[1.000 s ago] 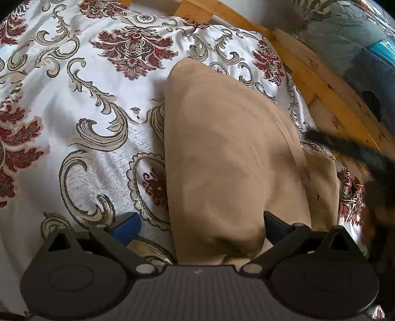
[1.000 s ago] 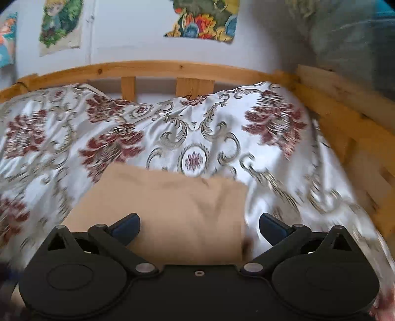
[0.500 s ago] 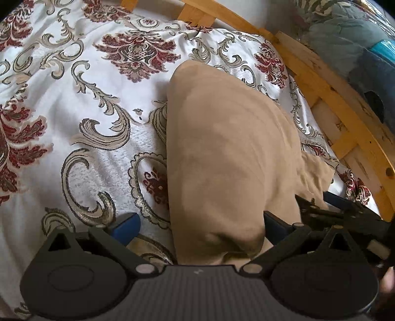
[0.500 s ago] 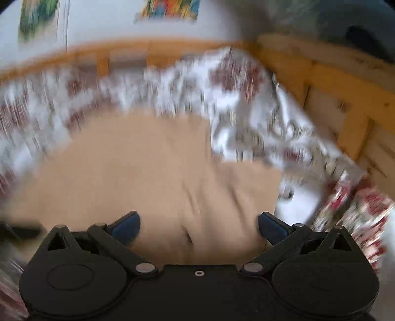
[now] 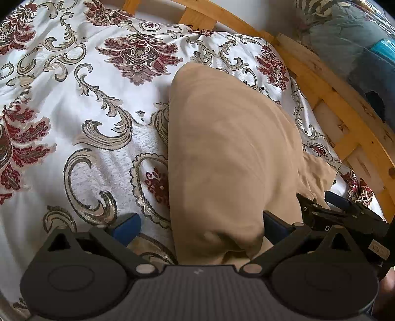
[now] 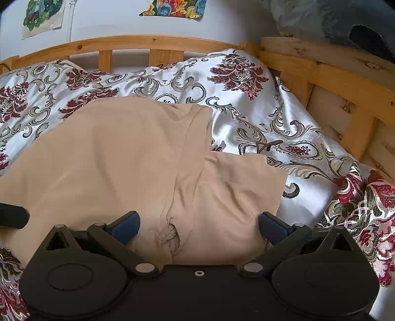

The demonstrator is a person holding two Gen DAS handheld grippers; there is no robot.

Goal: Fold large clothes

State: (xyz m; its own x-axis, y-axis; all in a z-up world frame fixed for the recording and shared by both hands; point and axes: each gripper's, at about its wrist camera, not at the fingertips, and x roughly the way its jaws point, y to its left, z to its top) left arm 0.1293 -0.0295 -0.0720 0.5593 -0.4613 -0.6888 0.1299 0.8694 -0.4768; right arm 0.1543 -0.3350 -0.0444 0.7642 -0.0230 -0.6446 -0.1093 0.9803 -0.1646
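Observation:
A tan garment [image 5: 229, 153] lies folded on a white bedspread with red and grey floral patterns [image 5: 81, 103]. My left gripper [image 5: 200, 226] is open, its blue pads astride the garment's near left corner. My right gripper [image 6: 197, 226] is open over the garment [image 6: 118, 158], above a puckered seam near a short sleeve [image 6: 237, 187]. The right gripper also shows at the right edge of the left wrist view [image 5: 343, 214]. A dark tip of the left gripper shows at the left edge of the right wrist view [image 6: 12, 216].
A wooden bed frame [image 6: 153, 44] runs along the back and right side [image 5: 345, 108]. A white wall with colourful pictures [image 6: 172, 10] stands behind it. Dark grey-blue fabric [image 5: 358, 42] is piled beyond the right rail.
My right gripper swung down and toward the garment's near right side, from facing the far edge to hovering over the sleeve seam. The left gripper barely moved. The garment lies as before.

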